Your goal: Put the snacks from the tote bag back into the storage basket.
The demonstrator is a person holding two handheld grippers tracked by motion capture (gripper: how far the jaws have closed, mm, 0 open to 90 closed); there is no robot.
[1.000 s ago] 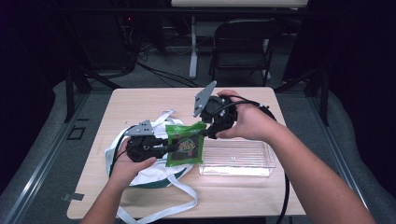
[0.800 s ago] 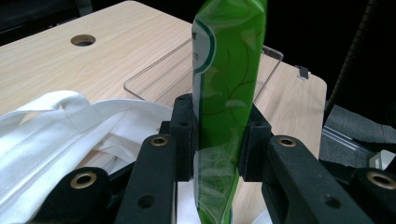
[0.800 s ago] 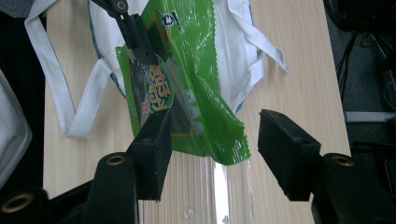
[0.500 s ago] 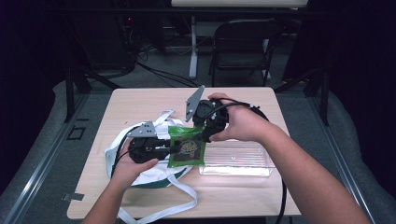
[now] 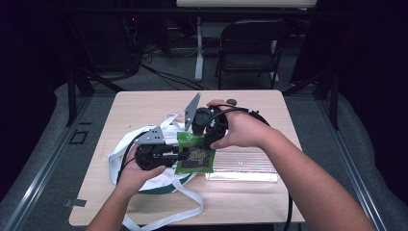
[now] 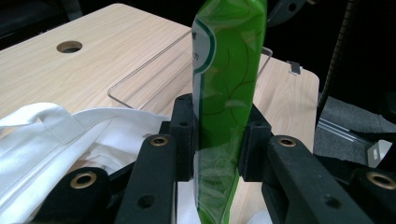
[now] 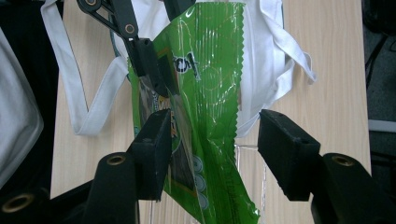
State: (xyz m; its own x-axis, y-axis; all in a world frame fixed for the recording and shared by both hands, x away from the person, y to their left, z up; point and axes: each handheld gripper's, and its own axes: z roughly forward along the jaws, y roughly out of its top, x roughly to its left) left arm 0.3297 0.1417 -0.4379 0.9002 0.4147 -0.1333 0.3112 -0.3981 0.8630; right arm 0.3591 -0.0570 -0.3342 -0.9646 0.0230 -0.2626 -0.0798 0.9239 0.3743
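Observation:
A green snack bag [image 5: 196, 162] is held above the table between both grippers. My left gripper [image 5: 180, 155] is shut on the bag's left edge; in the left gripper view the bag [image 6: 227, 84] stands upright, pinched between the two pads. My right gripper [image 5: 203, 137] comes from above at the bag's top edge. In the right gripper view its jaws [image 7: 217, 154] stand open, with the crinkled bag [image 7: 205, 93] hanging between them, close to the left pad. The left gripper [image 7: 148, 60] shows there too, clamped on the bag.
A white tote bag [image 5: 121, 153] with a green band and long straps lies under the left hand. A clear plastic tray [image 5: 245, 168] sits right of the bag on the wooden table [image 5: 144, 106]. A folding chair [image 5: 250, 43] stands beyond the far edge.
My right gripper has moved left and slightly nearer, over the top of the green bag. The left gripper has kept its hold on the bag and barely moved.

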